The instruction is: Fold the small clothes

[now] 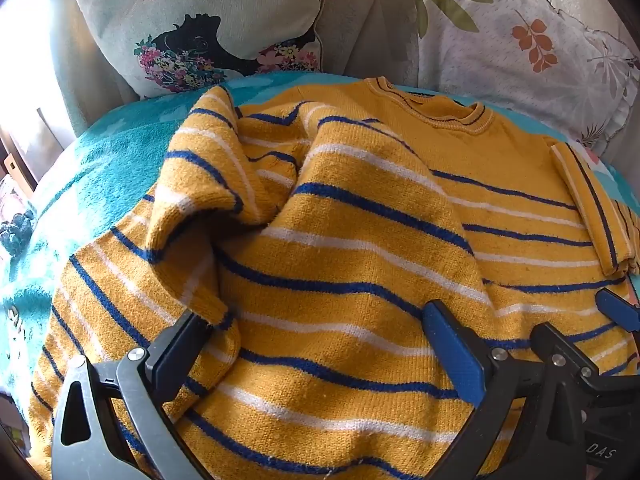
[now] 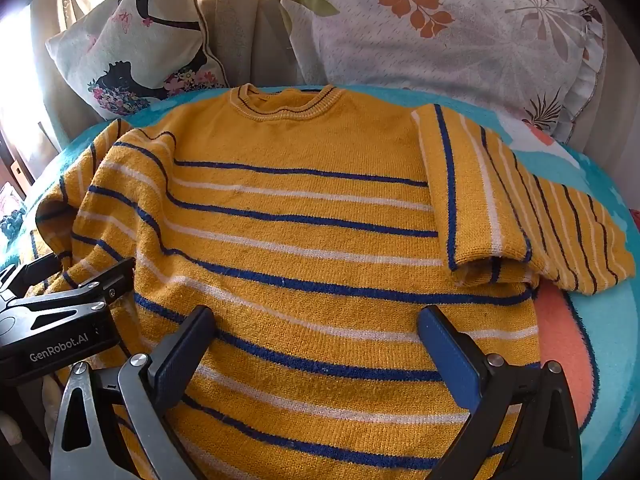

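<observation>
A yellow striped sweater (image 2: 304, 208) lies face up on a teal blanket (image 2: 612, 320) before two cushions (image 2: 460, 40), its left side bunched and its right sleeve (image 2: 476, 200) folded inward. Both tools, left (image 1: 320, 348) and right (image 2: 316, 352), hover over the hem, wide open and holding nothing.

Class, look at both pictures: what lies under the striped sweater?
A turquoise blanket shows around the sweater, with a coral patch by its right hem. How the blanket's pattern runs beneath the sweater is covered, as is whatever supports the blanket.
</observation>
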`<move>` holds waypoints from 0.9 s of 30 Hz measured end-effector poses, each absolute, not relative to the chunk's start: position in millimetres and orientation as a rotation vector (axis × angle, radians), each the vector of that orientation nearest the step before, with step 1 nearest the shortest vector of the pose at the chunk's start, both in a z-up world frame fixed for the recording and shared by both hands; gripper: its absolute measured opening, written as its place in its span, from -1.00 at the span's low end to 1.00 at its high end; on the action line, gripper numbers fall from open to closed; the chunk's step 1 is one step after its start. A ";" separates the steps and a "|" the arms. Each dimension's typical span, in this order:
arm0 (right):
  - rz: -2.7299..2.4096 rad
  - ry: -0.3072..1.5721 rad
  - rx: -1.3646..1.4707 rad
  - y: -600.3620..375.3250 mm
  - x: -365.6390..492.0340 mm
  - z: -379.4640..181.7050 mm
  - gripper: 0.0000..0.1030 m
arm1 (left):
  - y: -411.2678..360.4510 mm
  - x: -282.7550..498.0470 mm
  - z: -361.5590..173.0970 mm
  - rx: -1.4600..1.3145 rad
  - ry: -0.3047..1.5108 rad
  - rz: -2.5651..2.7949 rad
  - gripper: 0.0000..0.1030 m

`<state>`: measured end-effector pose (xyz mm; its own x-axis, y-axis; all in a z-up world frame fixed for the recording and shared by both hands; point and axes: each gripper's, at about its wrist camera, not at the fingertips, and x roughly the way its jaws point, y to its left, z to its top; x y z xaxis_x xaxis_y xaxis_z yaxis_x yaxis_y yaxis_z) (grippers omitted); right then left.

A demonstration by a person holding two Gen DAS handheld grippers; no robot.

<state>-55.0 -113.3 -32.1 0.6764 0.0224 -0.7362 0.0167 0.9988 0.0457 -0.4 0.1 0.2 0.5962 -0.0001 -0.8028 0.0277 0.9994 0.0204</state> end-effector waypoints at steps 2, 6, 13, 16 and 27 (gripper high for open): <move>0.002 0.829 0.048 -113.0 -54.7 -31.8 1.00 | -0.1 -0.2 0.1 0.032 0.932 -0.015 1.00; 0.003 0.828 0.049 -112.6 -52.9 -32.9 1.00 | -0.3 -0.1 0.1 0.033 0.932 -0.015 1.00; 0.003 0.828 0.049 -109.5 -49.4 -33.4 1.00 | -0.2 -0.1 0.1 0.033 0.932 -0.014 1.00; 0.003 0.828 0.050 -112.5 -52.8 -32.9 1.00 | -0.2 -0.1 0.1 0.033 0.933 -0.014 1.00; 0.002 0.828 0.049 -112.3 -54.6 -32.9 1.00 | -0.2 -0.2 0.1 0.033 0.933 -0.014 1.00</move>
